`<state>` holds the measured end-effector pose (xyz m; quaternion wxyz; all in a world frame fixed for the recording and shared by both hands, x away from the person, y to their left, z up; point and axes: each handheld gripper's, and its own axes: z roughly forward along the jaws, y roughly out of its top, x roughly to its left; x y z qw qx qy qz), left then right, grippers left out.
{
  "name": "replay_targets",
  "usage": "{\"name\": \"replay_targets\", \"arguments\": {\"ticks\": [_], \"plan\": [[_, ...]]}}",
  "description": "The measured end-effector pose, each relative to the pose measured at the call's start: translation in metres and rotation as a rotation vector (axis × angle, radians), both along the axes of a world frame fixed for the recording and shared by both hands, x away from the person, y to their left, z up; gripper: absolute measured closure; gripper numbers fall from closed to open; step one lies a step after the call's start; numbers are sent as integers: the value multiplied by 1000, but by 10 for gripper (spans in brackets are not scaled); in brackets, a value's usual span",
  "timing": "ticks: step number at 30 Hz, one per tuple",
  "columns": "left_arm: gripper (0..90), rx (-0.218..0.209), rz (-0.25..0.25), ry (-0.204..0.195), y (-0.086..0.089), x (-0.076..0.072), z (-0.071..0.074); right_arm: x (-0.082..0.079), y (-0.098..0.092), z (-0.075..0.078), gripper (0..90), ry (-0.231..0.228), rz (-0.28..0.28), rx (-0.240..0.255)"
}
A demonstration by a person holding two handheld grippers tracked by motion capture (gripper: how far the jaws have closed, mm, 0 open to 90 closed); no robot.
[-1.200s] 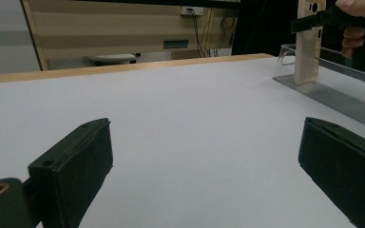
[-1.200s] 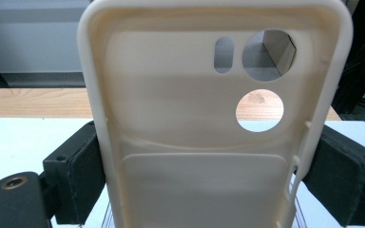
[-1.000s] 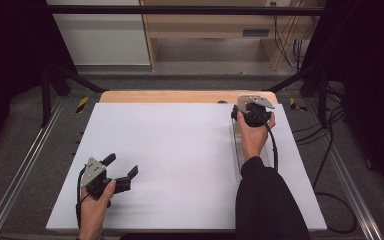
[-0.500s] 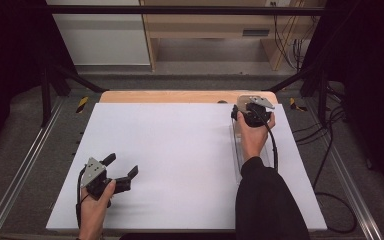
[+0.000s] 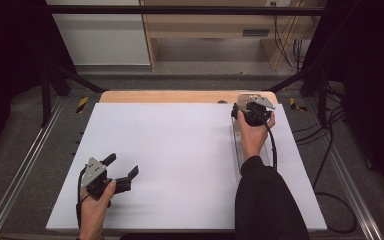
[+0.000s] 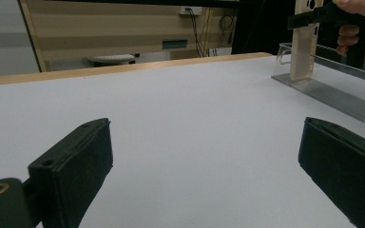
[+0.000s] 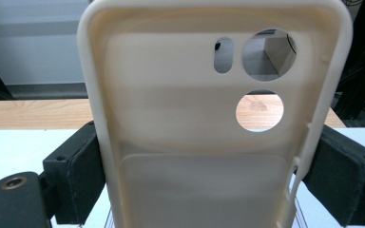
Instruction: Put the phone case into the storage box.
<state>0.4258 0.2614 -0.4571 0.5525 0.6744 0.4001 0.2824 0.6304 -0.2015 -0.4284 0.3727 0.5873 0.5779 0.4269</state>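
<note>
Phone case (image 7: pixel 214 123) was the thing in play, a cream-coloured one with camera cutouts, and it was already pinched between the right gripper (image 5: pixel 250 113)'s pads, which pressed in on its two long edges. In the right gripper view it stood upright with its long axis running bottom to top of the frame and the cutouts up in the upper right. In the high view that gripper sat at the upper right of the frame, right over the far end of a clear acrylic rack (image 5: pixel 236 145) lying lengthwise along the right side of the white table (image 5: pixel 180 150). From the left gripper view you could see the case standing vertical in the upper right, its lower end down at the rack. The left gripper (image 5: pixel 121 172) was way off at the lower left with its jaws spread wide and nothing between them, so the right hand was obviously the nearer one. My guess is the next move hinged on keeping the case plumb over the rack.
</note>
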Motion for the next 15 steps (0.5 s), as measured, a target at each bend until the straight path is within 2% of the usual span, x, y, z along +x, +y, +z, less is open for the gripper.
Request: {"name": "replay_targets", "arguments": {"ticks": [8,15], "plan": [[37,3,-2,-1,-1,0,0,1,2,-2,111,0,-2,-16],[37,4,-3,-1,-1,0,0,1,8,-2,106,5,3,-58]]}}
